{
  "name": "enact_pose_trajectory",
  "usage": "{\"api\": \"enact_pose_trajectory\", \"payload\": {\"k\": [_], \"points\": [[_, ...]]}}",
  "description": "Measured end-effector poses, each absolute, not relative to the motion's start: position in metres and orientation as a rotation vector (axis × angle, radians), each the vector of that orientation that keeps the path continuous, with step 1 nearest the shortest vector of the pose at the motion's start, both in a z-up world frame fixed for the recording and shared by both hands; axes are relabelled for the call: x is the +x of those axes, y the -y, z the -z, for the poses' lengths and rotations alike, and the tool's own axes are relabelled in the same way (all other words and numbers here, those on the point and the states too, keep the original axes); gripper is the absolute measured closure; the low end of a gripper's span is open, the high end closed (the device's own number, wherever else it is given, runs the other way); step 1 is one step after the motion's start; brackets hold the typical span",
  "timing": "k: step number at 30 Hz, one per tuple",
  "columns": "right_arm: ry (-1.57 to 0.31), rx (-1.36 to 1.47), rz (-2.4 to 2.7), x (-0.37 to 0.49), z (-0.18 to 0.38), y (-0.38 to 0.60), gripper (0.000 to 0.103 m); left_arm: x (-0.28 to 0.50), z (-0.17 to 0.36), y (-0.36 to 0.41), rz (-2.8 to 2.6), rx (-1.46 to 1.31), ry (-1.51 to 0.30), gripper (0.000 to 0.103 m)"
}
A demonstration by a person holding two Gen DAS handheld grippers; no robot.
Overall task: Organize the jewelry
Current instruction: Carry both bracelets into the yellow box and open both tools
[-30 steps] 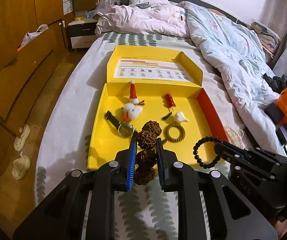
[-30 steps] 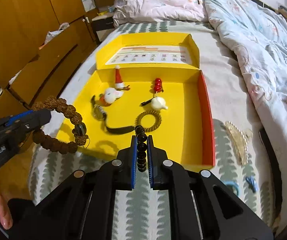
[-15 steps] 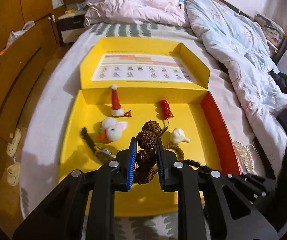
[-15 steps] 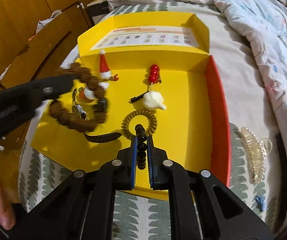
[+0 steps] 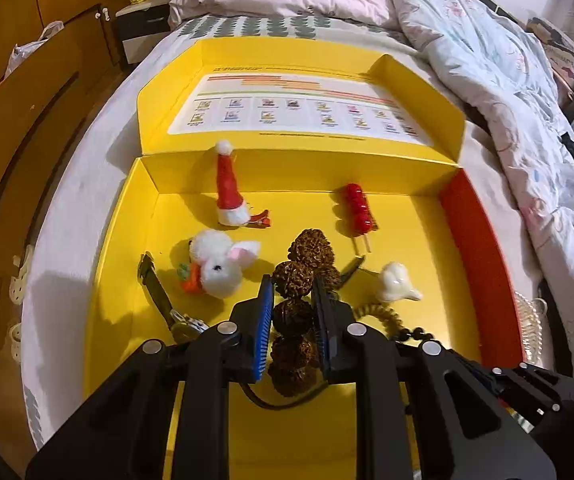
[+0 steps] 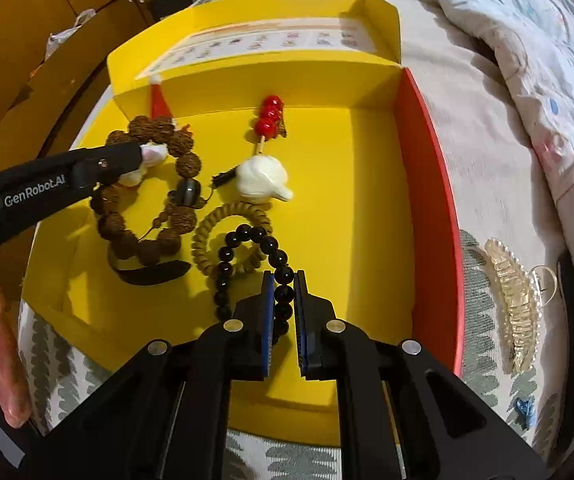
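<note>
Pointing steeply down over the open yellow cardboard box [image 6: 375,200] on the bed, the left gripper [image 5: 293,280] is clamped on a bracelet of knobbly brown seed beads [image 6: 175,160], which hangs above the box's left half. Beside it, the right gripper [image 6: 284,280], equally steep, is pinched nearly closed on a string of glossy black round beads [image 6: 247,236]; that loop droops onto a tan coiled hair tie [image 6: 211,236] on the box floor.
</note>
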State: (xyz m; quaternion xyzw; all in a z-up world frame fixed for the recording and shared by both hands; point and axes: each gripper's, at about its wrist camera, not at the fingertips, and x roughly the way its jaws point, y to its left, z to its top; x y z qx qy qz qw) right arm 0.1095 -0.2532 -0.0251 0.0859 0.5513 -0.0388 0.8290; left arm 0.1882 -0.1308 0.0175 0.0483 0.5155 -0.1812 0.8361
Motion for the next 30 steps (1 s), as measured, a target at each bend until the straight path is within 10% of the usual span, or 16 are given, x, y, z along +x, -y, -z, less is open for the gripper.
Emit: {"api": "enact_pose_trajectory", "payload": {"k": [12,19,30], "points": [[-1.135,0.150,0.112,0.105,0.030,0.255,0.084,0.207,0.005,0.123,0.355,0.112,-1.124,0.082],[-1.049,0.173,0.092,0.092,0.005,0.260,0.084,0.202,-0.013,0.112,0.347,0.085,-1.076,0.048],[-0.914,0.240,0.140,0.038,-0.052,0.302,0.083,0.144,-0.053,0.100,0.359,0.077,-0.984,0.043]]}}
